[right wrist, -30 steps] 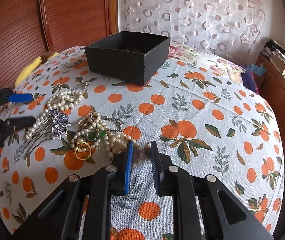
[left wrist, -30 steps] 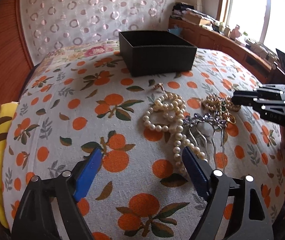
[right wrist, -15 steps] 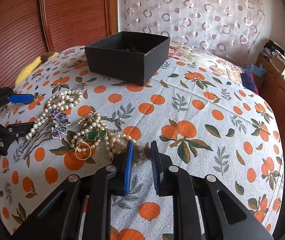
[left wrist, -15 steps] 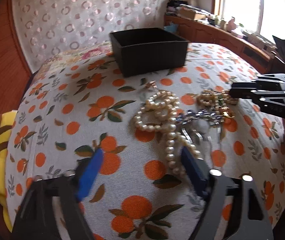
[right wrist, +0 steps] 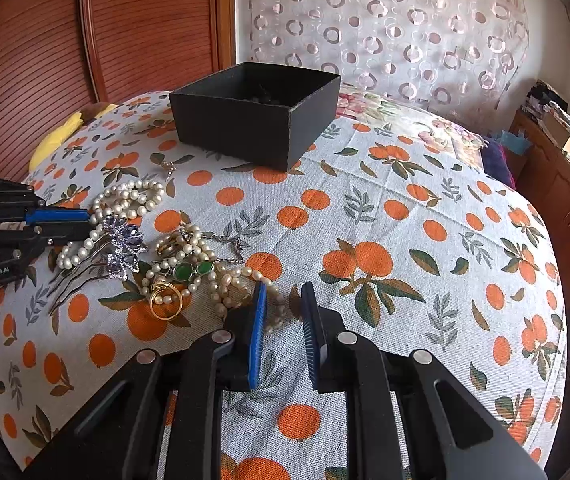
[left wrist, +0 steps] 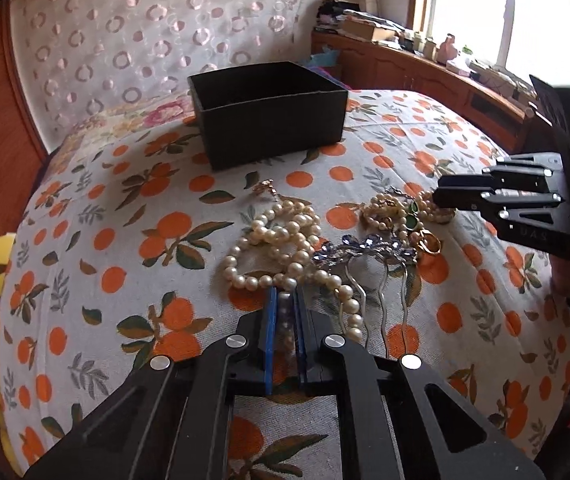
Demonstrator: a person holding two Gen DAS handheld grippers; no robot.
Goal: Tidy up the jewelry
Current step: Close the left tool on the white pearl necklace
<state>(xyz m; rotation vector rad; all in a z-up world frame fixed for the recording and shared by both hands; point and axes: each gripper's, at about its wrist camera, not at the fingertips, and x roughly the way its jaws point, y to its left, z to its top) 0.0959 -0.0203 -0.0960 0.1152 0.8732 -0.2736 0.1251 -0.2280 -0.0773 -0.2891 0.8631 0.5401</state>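
Well in front of the black box (left wrist: 269,110), on the bed's orange-print cover (left wrist: 125,240), the pearl necklace (left wrist: 285,240) is now pinched by the left gripper (left wrist: 284,322), wide a second ago, so lifting seems next, while the right gripper (right wrist: 283,332) is held narrow and empty.

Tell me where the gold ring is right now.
In the right wrist view the gold ring lies on the tablecloth, left of the right gripper, below the green-stone piece.
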